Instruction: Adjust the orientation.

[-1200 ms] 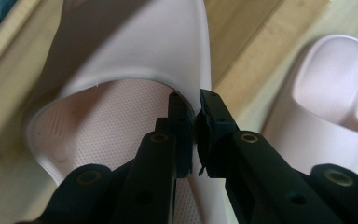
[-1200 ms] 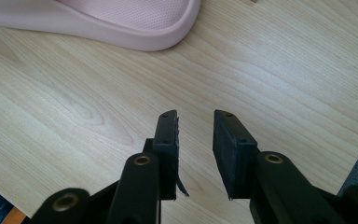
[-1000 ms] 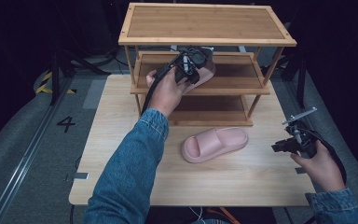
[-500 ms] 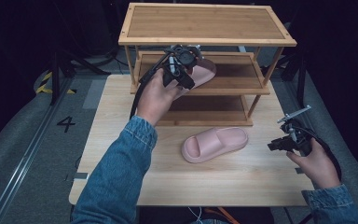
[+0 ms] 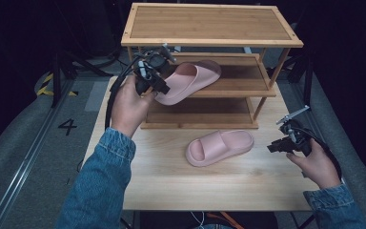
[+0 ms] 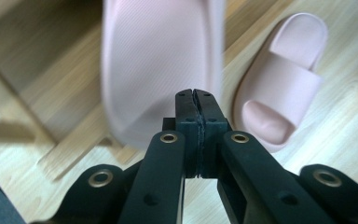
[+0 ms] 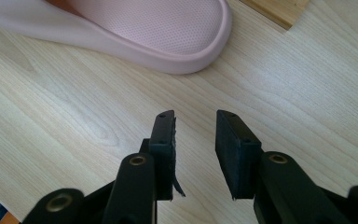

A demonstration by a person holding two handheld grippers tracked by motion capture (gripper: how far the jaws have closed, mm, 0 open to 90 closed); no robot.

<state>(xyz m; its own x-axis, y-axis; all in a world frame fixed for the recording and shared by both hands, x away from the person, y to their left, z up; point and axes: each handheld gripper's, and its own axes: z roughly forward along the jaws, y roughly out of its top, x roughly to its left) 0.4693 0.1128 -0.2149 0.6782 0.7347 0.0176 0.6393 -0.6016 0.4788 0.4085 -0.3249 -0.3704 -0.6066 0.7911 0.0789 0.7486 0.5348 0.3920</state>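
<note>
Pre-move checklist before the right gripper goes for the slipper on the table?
1. Left gripper clear of its slipper: jaws have just closed, nothing between them. Ok.
2. Shelved slipper seated on the middle shelf: its near end pokes past the front edge. Not ok.
3. Right gripper ready: jaws apart and empty. Ok.
4. Table slipper reachable: lies upright on the table, just ahead of the right gripper. Ok.
5. Room left on the middle shelf: bare wood to the right of the shelved slipper. Ok.
</note>
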